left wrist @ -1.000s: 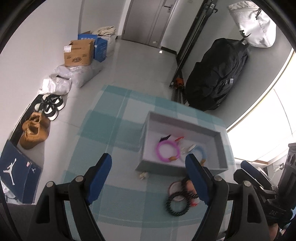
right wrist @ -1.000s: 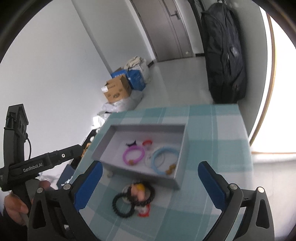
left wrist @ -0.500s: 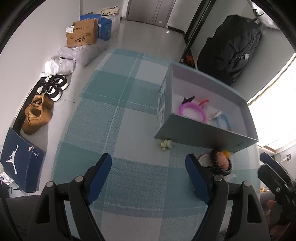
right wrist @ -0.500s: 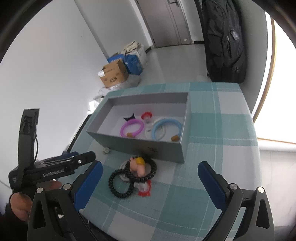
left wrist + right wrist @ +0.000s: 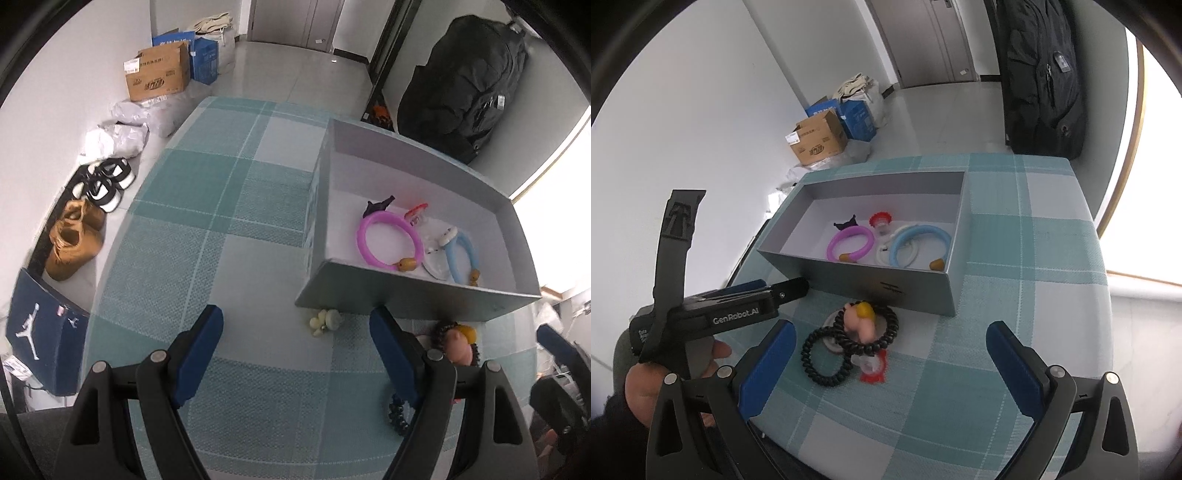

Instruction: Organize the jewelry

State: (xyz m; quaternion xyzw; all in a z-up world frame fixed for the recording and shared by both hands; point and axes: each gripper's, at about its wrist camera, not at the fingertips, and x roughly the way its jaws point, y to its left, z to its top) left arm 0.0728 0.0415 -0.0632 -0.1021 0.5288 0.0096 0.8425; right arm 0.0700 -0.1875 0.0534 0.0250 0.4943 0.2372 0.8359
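Observation:
A grey box (image 5: pixel 413 299) (image 5: pixel 916 291) on the checked cloth holds a pink ring (image 5: pixel 388 240) (image 5: pixel 849 243), a light blue ring (image 5: pixel 460 254) (image 5: pixel 919 243), a black bow clip (image 5: pixel 378 205), a red piece (image 5: pixel 881 219) and a white ring (image 5: pixel 882 254). In front of the box lie a cream clip (image 5: pixel 325 321), two black coil hair ties (image 5: pixel 827 354), a pink and yellow figure (image 5: pixel 460 343) (image 5: pixel 862 321) and a red clip (image 5: pixel 873 369). My left gripper (image 5: pixel 295 354) (image 5: pixel 768 291) is open, close above the cream clip. My right gripper (image 5: pixel 890 373) is open above the hair ties.
A black backpack (image 5: pixel 461 92) stands beyond the table. Cardboard and blue boxes (image 5: pixel 159 75), white bags, shoes (image 5: pixel 74 236) and a blue shoebox (image 5: pixel 44 336) line the left wall. A bright window (image 5: pixel 1160 184) is on the right.
Both grippers have come lower and closer to the table. The left one has moved toward the cream clip in front of the box. Both stay open.

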